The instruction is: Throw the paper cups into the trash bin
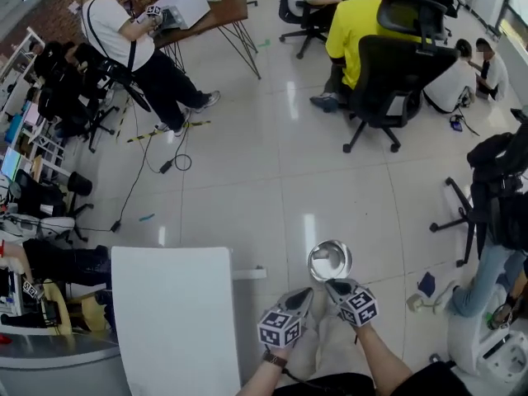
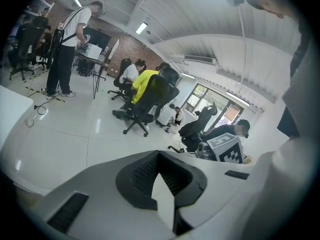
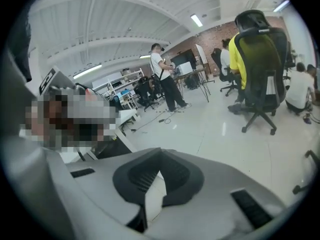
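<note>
Left claw [image 1: 304, 297] and right claw [image 1: 337, 287] both pinched together, nothing between them, side by side; shiny trash bin [image 1: 311, 264] stands on the floor just beyond their tips, white counter [image 1: 173, 312] alongside.

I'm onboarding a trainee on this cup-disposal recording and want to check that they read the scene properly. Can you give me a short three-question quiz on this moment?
1. True or false: the right tongs stand wide open.
2. In the head view, what stands on the floor just beyond the left tongs?
A) a shiny round bin
B) a cardboard box
C) a blue bucket
3. Fill in: in the head view, the white table lies to the ___ of the left tongs.

Key
1. False: they are shut, with nothing between them.
2. A
3. left
</note>
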Demonstrator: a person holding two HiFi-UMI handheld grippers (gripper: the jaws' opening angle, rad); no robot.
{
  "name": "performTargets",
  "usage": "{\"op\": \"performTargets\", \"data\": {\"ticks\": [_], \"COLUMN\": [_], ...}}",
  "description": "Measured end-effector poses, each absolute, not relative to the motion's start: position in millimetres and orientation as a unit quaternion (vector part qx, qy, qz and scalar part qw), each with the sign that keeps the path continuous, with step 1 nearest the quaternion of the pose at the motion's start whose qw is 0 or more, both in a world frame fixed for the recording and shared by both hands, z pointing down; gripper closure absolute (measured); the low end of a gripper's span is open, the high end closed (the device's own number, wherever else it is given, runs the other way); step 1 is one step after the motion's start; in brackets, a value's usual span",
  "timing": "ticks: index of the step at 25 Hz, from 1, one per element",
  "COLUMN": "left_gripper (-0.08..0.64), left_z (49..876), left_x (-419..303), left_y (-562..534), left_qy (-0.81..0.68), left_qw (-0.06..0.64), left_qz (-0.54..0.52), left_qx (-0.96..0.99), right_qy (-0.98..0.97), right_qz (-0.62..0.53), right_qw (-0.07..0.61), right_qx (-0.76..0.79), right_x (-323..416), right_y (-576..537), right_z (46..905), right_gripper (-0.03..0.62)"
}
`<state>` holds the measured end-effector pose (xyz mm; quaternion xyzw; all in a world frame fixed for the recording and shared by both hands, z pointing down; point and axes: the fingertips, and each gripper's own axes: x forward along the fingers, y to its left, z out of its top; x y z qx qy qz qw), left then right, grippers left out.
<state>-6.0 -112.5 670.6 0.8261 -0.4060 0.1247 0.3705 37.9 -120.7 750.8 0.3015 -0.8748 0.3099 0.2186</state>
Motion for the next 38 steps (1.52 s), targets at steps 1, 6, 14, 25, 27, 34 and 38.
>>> {"op": "performTargets", "data": {"ticks": [1, 6, 14, 25, 27, 34, 38], "left_gripper": [0.56, 0.56, 0.56, 0.56, 0.56, 0.56, 0.56], "left_z": [659, 598, 497, 333, 321, 285, 263], "left_x": [-4, 2, 1, -14, -16, -47, -75], "left_y": [-115, -127, -159, -174, -170, -183, -186], "left_qy": [-0.407, -0.411, -0.423, -0.426, -0.42, -0.446, -0.481], "left_qw": [0.365, 0.331, 0.263, 0.14, 0.128, 0.08, 0.059], "left_qz": [0.119, 0.097, 0.05, -0.022, -0.014, -0.005, -0.01], "left_qx": [0.829, 0.844, 0.866, 0.893, 0.898, 0.891, 0.875], "right_qy": [-0.876, -0.886, -0.909, -0.923, -0.922, -0.924, -0.921], "right_qz": [0.313, 0.316, 0.185, 0.046, 0.032, -0.026, -0.042], "right_qw": [0.209, 0.14, 0.072, -0.009, -0.008, -0.036, -0.017], "right_qx": [0.301, 0.308, 0.366, 0.382, 0.387, 0.381, 0.386], "right_x": [39, 48, 57, 60, 60, 58, 49], "right_y": [-124, -148, -176, -176, -176, -177, -189], "right_z": [737, 656, 512, 326, 301, 238, 234], "right_gripper": [0.589, 0.589, 0.589, 0.589, 0.589, 0.589, 0.589]}}
